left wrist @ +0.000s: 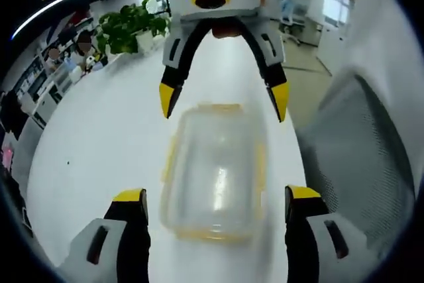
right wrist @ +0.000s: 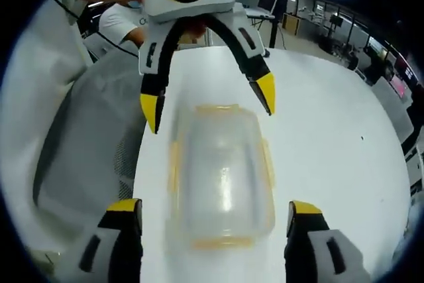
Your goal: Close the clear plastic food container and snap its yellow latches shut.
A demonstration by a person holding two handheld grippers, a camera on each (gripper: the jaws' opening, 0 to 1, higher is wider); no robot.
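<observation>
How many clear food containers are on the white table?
1. The clear container with yellow latches lies on the white table, between the left gripper and the right gripper opposite. The right gripper view shows the same one.

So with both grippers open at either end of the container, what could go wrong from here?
1. The clear container lies on a smooth white table with nothing bracing it, so a push from one end may slide it rather than snap a yellow latch.
2. It sits close to the table edge beside a mesh chair, so a hard shove might send it off.
3. The left gripper and right gripper face each other closely, so their jaws could collide.
</observation>
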